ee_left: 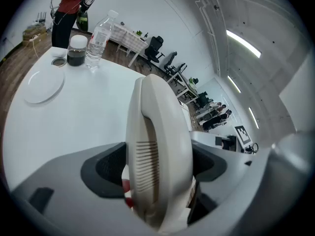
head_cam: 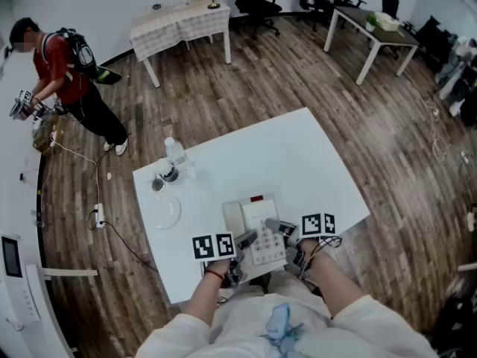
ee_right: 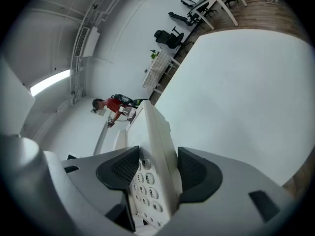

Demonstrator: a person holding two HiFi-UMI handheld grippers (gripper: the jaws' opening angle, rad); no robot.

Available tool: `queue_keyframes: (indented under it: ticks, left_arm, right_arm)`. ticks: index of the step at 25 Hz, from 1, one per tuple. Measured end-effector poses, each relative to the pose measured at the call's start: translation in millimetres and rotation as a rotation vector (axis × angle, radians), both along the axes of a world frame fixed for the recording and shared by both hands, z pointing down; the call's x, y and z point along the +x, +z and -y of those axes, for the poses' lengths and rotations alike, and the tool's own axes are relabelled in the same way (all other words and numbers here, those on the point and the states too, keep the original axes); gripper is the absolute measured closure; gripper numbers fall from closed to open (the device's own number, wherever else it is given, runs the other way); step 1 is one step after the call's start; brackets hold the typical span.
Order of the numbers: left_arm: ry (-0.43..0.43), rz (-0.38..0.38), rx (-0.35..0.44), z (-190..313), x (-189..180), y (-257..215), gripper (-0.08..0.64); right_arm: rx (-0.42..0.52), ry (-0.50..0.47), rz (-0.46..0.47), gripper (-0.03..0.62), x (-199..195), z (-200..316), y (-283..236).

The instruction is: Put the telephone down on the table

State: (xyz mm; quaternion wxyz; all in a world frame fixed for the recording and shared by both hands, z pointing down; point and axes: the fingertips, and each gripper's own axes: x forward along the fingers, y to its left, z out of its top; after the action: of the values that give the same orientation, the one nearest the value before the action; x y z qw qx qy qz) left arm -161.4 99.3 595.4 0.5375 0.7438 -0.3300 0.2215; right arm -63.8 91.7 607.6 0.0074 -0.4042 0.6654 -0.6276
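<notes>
Now, telephone [head_cam: 256, 216] clamped in left gripper [head_cam: 247, 238], right gripper [head_cam: 275, 226]

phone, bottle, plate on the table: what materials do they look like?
telephone: cream plastic, a smooth matte shell with moulded slots in the handset.
bottle: thin clear plastic, see-through, with a white cap.
plate: white and smooth; ceramic or glass, the look leaves it open.

It seems to be an open office, perhaps a lab room. Black office chairs [head_cam: 257, 2] stand near a long desk [head_cam: 365, 22] with white legs, the floor [head_cam: 298, 80] is wood plank, strip lights [ee_left: 243, 42] run along the ceiling, and a plain white bench [head_cam: 298, 162] stands in the middle.
</notes>
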Motion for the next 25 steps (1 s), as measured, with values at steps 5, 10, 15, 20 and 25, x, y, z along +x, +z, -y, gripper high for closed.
queue_keyframes:
  ticks: [5, 10, 15, 20, 25]
  left_arm:
    - [-0.002, 0.004, -0.004, -2, 2, 0, 0.173]
    - [-0.002, 0.006, -0.002, -2, 2, 1, 0.173]
    - [0.014, 0.017, 0.015, 2, 1, -1, 0.173]
    - [0.016, 0.012, 0.021, 5, -1, -5, 0.173]
    - [0.027, 0.008, 0.028, 5, -5, -9, 0.173]
  right_arm:
    - [0.001, -0.001, 0.0, 0.331, 2, -1, 0]
    - [0.002, 0.004, 0.003, 0.331, 2, -1, 1]
    - [0.007, 0.029, 0.026, 0.332, 0, 1, -2]
    - [0.01, 0.033, 0.024, 0.331, -2, 4, -5]
    - [0.011, 0.049, 0.02, 0.331, -5, 3, -9]
